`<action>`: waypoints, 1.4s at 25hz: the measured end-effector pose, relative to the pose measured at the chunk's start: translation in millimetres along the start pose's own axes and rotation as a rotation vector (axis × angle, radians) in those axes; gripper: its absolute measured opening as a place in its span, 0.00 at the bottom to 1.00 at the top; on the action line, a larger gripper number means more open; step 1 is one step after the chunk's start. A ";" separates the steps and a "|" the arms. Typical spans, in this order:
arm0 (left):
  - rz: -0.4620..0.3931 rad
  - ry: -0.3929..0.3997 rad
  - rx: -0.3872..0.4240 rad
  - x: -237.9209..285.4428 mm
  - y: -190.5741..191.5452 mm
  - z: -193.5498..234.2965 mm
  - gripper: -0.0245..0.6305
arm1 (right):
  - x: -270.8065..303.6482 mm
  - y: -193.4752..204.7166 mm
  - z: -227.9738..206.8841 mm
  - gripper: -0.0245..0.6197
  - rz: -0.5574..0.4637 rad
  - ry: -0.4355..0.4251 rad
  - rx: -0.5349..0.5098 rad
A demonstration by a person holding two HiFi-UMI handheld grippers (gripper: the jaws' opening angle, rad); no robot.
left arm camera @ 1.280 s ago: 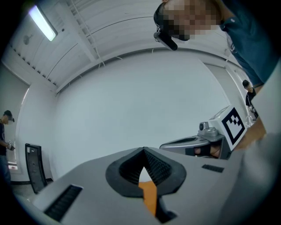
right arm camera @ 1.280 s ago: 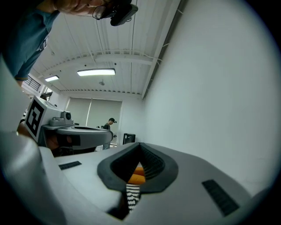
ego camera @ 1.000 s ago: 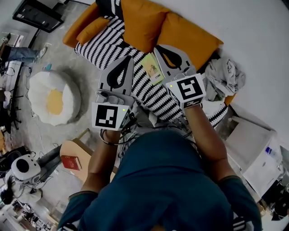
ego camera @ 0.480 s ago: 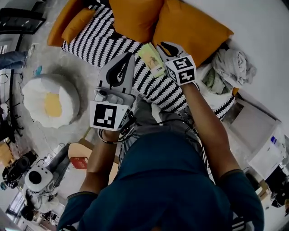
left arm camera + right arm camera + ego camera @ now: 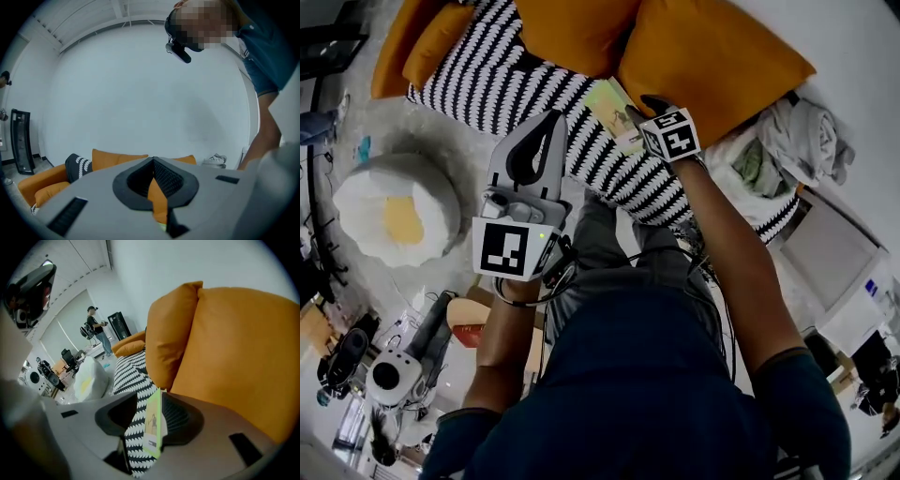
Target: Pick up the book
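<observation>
The striped sofa [image 5: 502, 80] was backed by orange cushions [image 5: 712, 56]. Nearer, the left gripper [image 5: 554, 116] was pressed together, empty. The right gripper [image 5: 151, 397] had just been opening, spread around the book [image 5: 612, 112], which was on the sofa beside a cushion.

Right gripper [image 5: 639, 103] has gone out and down to the book [image 5: 609, 112], and the left gripper [image 5: 551, 122] has sunk a little.

A second ago the right gripper was held up near the person's chest, its marker cube large in the head view and its jaws together. Now it is farther away, low over the black-and-white striped sofa seat [image 5: 525, 84], beside the orange cushion [image 5: 712, 66]. Its jaws have just been opening, and the thin green book is now between them, close against one pad with the other pad clear of it. The left gripper has lowered and drifted nearer and to the left, away from the right one.
</observation>
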State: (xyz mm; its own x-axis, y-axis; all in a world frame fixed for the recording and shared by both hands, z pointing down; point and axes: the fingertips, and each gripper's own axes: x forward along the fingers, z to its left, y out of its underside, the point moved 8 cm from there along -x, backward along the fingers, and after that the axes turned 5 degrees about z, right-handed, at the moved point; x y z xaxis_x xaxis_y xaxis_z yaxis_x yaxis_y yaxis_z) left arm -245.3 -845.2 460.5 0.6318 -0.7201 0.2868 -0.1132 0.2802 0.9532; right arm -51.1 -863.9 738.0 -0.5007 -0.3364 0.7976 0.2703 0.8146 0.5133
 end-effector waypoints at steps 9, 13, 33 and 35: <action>0.092 -0.013 -0.046 19.7 44.8 32.1 0.04 | 73.8 44.9 -24.9 0.37 0.240 -0.019 0.061; 0.114 -0.018 -0.067 25.7 61.0 44.3 0.04 | 96.2 57.8 -33.6 0.38 0.328 -0.007 0.083; 0.139 -0.057 -0.145 20.8 100.5 85.9 0.04 | 153.8 84.3 -32.6 0.30 0.554 -0.157 0.044; 0.144 -0.059 -0.146 19.8 102.6 86.1 0.04 | 153.2 81.3 -29.6 0.29 0.550 -0.177 0.026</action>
State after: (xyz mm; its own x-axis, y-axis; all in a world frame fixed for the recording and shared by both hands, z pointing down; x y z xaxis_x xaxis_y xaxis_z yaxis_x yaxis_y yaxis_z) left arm -310.5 -885.3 572.2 0.5706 -0.7009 0.4280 -0.0836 0.4689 0.8793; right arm -81.5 -863.2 911.3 -0.4227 0.2215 0.8788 0.5106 0.8593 0.0290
